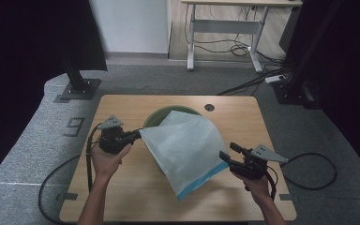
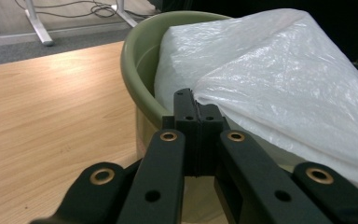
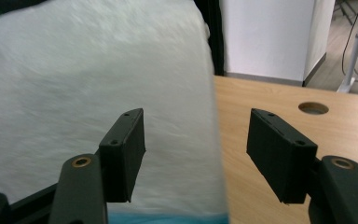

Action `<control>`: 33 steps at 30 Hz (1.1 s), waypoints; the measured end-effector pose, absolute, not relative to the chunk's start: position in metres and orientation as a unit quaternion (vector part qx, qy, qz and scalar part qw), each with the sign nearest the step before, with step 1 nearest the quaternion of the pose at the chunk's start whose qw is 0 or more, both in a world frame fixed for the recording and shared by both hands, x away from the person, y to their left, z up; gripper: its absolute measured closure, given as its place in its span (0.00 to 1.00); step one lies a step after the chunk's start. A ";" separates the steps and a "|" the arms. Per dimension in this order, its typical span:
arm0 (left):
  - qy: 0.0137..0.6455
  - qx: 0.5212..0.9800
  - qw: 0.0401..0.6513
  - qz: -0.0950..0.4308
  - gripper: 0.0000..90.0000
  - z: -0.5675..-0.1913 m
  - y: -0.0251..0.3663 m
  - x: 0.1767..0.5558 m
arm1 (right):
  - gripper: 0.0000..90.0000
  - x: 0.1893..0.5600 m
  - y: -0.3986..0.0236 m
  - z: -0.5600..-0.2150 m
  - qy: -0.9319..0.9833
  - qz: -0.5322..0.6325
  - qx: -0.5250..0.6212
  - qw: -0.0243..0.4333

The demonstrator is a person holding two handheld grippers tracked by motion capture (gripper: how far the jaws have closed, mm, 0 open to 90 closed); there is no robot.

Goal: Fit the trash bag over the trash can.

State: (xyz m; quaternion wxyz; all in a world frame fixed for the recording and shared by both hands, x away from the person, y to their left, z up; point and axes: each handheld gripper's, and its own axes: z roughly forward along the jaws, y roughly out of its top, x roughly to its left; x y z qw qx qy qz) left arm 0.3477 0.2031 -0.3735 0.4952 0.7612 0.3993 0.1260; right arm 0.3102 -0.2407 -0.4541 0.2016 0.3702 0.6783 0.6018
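A white translucent plastic bag [image 1: 187, 145] with a blue strip along its lower edge is stretched over a green bowl [image 1: 155, 117] in the middle of the wooden table [image 1: 122, 187]. My left gripper [image 1: 138, 135] is shut on the bag's left corner, just beside the bowl's rim. In the left gripper view the jaws [image 2: 195, 100] pinch the bag [image 2: 279, 70] above the bowl [image 2: 140, 70]. My right gripper [image 1: 225, 157] stands open at the bag's lower right edge. In the right gripper view that gripper [image 3: 198, 140] has the bag's edge [image 3: 88, 70] between its parted jaws, untouched by the pads.
A round cable hole [image 1: 209, 107] sits at the table's back right. Cables trail from both grippers over the table's sides. Beyond the table are two black stands [image 1: 77, 86] on grey carpet and a white desk frame [image 1: 225, 28] with loose wires.
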 end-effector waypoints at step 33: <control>0.392 0.777 0.481 0.107 0.63 -0.370 0.182 0.355 | 0.99 0.315 -0.266 -0.390 0.667 0.620 0.345 0.224</control>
